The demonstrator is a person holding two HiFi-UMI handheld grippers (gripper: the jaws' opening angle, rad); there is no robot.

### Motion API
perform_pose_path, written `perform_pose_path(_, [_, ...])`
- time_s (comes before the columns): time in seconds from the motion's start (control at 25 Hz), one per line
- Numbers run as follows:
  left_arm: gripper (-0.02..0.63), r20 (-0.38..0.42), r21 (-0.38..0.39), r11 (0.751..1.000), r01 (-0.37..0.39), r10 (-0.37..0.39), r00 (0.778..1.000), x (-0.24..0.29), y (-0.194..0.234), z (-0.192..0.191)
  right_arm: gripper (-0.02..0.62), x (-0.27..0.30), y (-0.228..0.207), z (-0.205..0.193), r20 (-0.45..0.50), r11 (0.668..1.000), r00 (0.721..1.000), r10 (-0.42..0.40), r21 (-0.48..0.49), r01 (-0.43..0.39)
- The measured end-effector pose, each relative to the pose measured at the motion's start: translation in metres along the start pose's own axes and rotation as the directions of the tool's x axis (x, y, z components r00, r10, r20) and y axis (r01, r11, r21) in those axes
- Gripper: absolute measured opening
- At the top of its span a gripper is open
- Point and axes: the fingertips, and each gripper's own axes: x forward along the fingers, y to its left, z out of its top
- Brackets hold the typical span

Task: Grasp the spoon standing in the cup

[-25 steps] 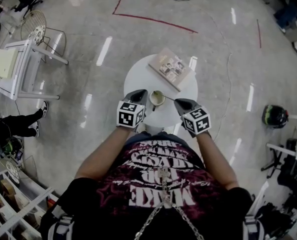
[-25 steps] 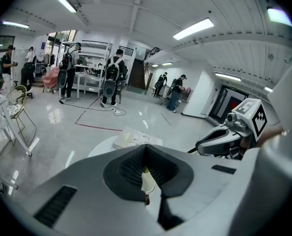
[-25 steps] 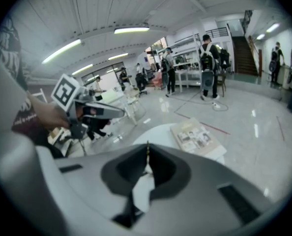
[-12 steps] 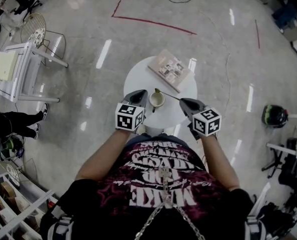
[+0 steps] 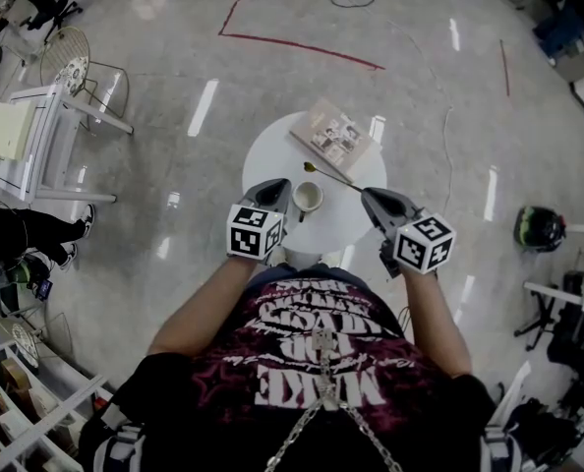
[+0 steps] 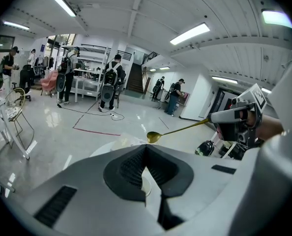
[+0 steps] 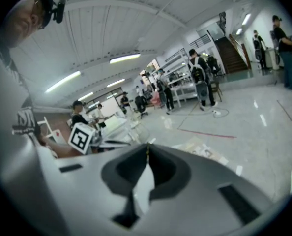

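A white cup [image 5: 308, 197] stands on the small round white table [image 5: 272, 146], near its front edge. My right gripper [image 5: 367, 193] is shut on the handle of a gold spoon [image 5: 331, 177]. The spoon hangs level above the table, its bowl [image 6: 153, 137] out of the cup and pointing left. In the right gripper view only a thin gold sliver [image 7: 147, 150] shows between the closed jaws. My left gripper [image 5: 282, 187] sits right against the cup's left side with its jaws together. The cup's rim [image 6: 145, 185] shows through the gap under its fingers.
A book [image 5: 336, 134] lies at the table's far right edge. A white chair [image 5: 51, 116] and a person's legs [image 5: 27, 232] are to the left, shelves at the lower left. A dark helmet [image 5: 540, 229] lies on the floor at right.
The right gripper has drawn the spoon up out of the cup and moved right and back. The left gripper and the cup have stayed put.
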Motion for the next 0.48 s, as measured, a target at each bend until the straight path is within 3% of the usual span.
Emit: perform_pose_path(0.48, [0.025, 0.037, 0.032, 0.999, -0.001, 0.000, 0.999, -0.007, -0.004, 0.014, 0.035, -0.017, 0.009, 0.044, 0.099, 0.999, 0.995, 0.032, 0.000, -0.032])
